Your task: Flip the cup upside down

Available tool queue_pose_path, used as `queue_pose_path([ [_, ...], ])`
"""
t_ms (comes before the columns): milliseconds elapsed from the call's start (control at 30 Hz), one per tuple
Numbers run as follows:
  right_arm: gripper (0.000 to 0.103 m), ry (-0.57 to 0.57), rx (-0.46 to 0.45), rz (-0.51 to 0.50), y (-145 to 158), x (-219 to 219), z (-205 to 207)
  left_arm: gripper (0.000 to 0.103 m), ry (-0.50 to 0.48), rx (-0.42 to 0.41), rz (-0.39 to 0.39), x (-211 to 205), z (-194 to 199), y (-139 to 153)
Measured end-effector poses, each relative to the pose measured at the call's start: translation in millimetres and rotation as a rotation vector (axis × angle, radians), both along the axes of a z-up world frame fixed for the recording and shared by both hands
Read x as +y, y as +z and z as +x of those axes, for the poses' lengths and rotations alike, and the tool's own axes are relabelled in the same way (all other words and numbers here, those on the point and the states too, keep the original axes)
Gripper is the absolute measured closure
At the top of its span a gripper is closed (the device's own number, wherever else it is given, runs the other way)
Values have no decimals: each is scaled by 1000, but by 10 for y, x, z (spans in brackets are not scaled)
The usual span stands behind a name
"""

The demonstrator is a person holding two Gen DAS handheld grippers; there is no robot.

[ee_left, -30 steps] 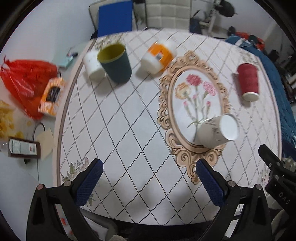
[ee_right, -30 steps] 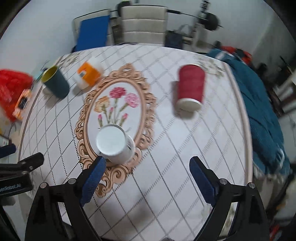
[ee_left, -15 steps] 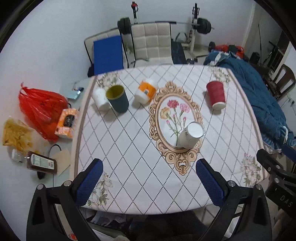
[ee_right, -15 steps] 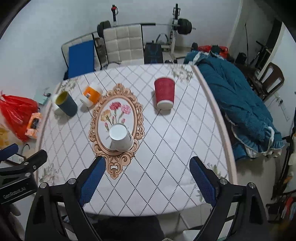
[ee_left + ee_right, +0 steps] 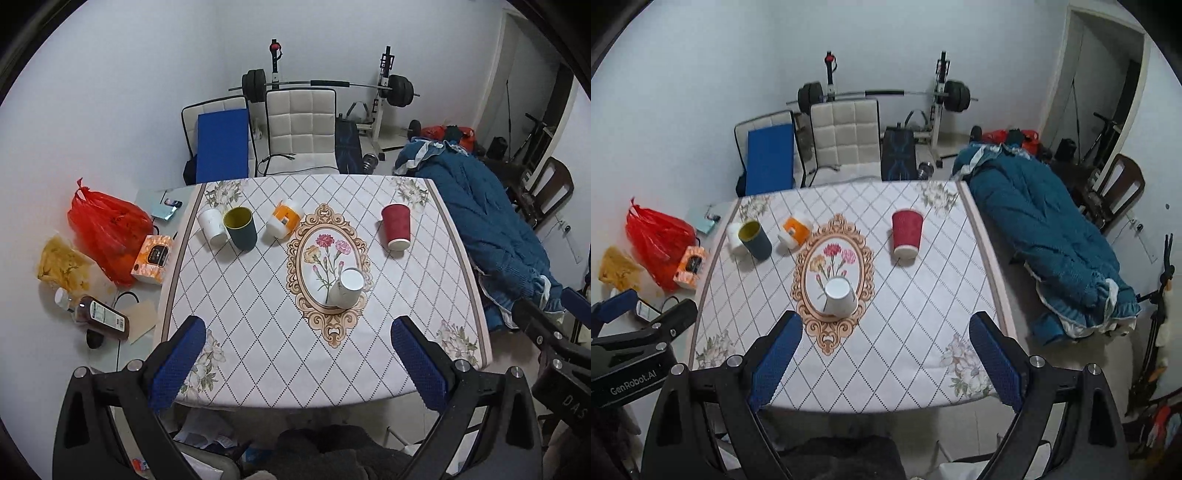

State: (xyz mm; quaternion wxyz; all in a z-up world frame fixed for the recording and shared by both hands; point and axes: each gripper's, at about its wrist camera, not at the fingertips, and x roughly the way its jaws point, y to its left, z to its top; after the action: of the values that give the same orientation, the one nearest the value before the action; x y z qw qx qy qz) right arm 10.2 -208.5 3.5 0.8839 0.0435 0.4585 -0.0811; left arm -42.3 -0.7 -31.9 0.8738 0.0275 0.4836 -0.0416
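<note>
A white paper cup (image 5: pixel 348 288) stands upside down on the floral oval in the middle of the table (image 5: pixel 258 314); it also shows in the right wrist view (image 5: pixel 840 296). A red paper cup (image 5: pixel 396 227) stands upside down at the right (image 5: pixel 905 232). A dark green cup (image 5: pixel 240 228) stands upright at the far left (image 5: pixel 755 239). My left gripper (image 5: pixel 295 363) is open and empty, high above the table's near edge. My right gripper (image 5: pixel 884 363) is open and empty too, well back from the cups.
A white cup (image 5: pixel 211 225) and an orange-and-white cup (image 5: pixel 283 222) stand by the green cup. Chairs (image 5: pixel 301 131) and a barbell rack stand behind the table. A blue-covered bed (image 5: pixel 1041 236) lies to the right. A red bag (image 5: pixel 107 229), a box and a bottle lie on the floor at the left.
Both grippers have pulled up and back from the table, so the whole table and room now show. The cups have not moved. Both grippers stay open.
</note>
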Motion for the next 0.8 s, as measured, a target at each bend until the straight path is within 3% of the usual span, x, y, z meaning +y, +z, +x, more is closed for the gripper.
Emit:
queue_pose_path([
  [267, 6, 8, -50, -8, 428, -1, -239, 0, 5, -13, -7, -18, -158, 234],
  [800, 6, 25, -45, 6, 520, 38, -203, 0, 30, -11, -8, 36, -248, 302],
])
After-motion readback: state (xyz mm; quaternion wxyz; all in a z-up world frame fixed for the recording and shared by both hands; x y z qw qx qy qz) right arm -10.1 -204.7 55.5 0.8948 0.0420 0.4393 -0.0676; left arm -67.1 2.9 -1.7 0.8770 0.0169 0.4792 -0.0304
